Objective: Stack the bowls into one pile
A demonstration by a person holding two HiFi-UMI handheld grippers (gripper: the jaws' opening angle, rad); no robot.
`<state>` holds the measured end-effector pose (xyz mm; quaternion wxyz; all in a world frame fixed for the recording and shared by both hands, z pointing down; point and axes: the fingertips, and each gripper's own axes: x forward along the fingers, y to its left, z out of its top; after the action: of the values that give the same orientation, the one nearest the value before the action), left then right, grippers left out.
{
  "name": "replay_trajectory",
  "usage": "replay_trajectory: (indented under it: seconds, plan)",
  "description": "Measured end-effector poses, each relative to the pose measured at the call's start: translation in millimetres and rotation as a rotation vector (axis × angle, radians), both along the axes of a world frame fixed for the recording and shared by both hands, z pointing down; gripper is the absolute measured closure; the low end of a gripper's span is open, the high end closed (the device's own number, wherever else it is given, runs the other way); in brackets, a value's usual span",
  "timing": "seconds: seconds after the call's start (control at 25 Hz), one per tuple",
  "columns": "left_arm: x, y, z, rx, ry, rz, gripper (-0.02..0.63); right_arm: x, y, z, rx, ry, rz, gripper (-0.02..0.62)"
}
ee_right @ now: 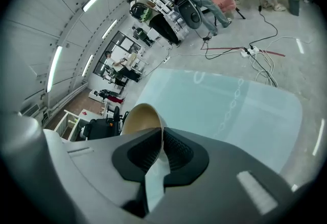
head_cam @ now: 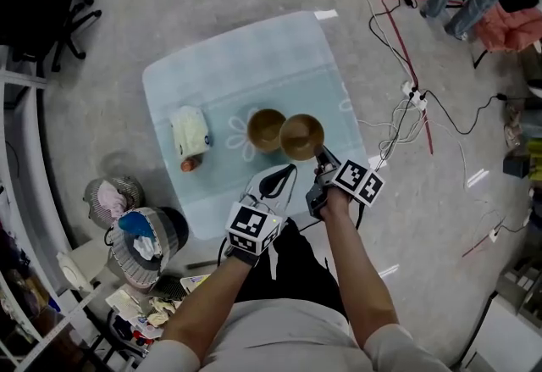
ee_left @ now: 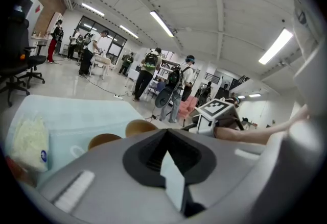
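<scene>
Right tool point(head_cam: 321, 160) gripped a bowl point(head_cam: 301, 136) by its rim, apparently lifted, just beside the second bowl point(head_cam: 264, 130) on the mat point(head_cam: 246, 57); left tool point(head_cam: 286, 174) hovered with jaws together, holding nothing. Such a thin rim pinch risked the bowl swinging or slipping

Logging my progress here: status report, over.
Right gripper shut on first bowl, by the rim. Left gripper shut, empty. Second bowl on cloth, not yet stacked. Soft toy apart, leftward.
</scene>
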<state>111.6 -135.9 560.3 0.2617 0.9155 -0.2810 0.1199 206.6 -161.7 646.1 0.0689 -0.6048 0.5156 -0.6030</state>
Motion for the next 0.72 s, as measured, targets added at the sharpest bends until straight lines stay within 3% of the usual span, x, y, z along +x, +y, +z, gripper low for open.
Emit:
replay_trajectory:
  seconds: [0.4,0.72]
  plan:
    - [-63,-21,1,-0.003,-0.004,-0.108,0.600,-69,-38,11,-0.013,0.012,-0.113,0.569]
    - [-90,-35,5,-0.010,-0.002,-0.131,0.600,-86,-48,31,-0.038,0.058,-0.142,0.569]
